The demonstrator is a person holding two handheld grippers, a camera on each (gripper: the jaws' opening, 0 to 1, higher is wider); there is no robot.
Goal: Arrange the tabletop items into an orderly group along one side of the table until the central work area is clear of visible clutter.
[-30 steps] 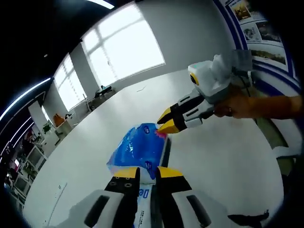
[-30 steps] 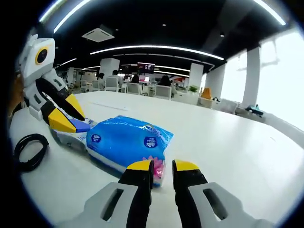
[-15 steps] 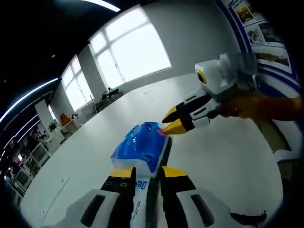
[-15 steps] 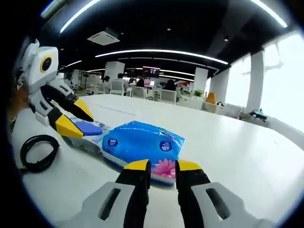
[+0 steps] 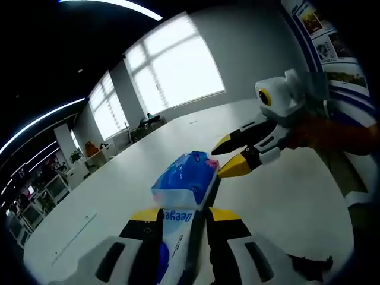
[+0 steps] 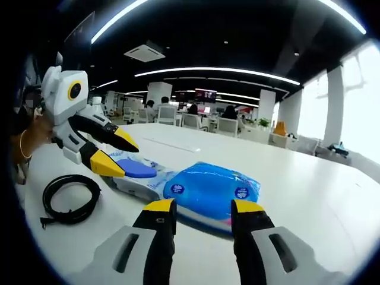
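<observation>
the blue plastic tissue pack (image 6: 205, 189) lies on the white worktop (image 6: 309, 196), long axis toward 12 o'clock in the left gripper view. the left gripper (image 5: 183, 215) fingers pinch its near end; the right gripper (image 6: 202, 206) fingers are spread just short of its far end.
</observation>
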